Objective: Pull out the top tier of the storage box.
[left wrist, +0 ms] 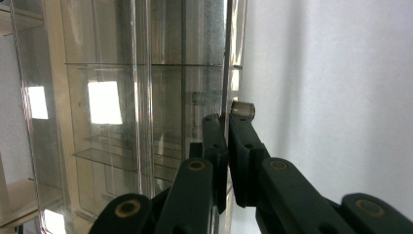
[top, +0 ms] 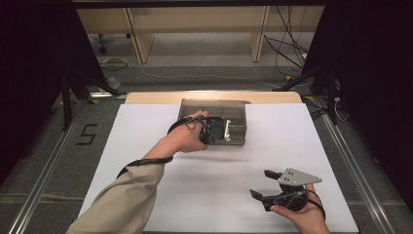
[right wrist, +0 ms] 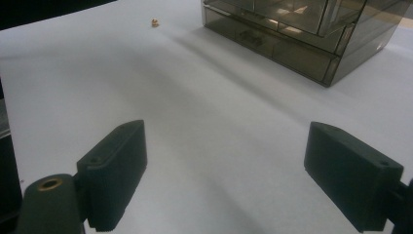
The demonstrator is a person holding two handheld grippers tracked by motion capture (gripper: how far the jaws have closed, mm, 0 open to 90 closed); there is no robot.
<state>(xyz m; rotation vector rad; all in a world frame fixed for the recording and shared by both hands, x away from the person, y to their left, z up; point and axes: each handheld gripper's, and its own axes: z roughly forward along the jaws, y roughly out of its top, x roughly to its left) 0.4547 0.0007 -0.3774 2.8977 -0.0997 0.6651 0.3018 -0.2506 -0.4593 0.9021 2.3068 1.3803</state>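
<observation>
A smoky clear drawer box [top: 214,108] stands at the far middle of the white table [top: 146,146]. My left gripper [top: 214,131] is at its front face. In the left gripper view the jaws [left wrist: 225,119] are shut on a thin clear edge of a drawer front [left wrist: 227,87], next to a small clear knob [left wrist: 242,109]. My right gripper [top: 260,183] is held low over the near right of the table, well apart from the box. Its jaws [right wrist: 226,161] stand wide open with bare table between them. The box [right wrist: 292,44] shows ahead of it, to the right.
A tiny tan object [right wrist: 155,22] lies on the white sheet, left of the box as the right gripper sees it. Past the table's far edge are a wooden desk [top: 195,24] and floor cables [top: 287,44]. Black stands [top: 68,87] flank the table.
</observation>
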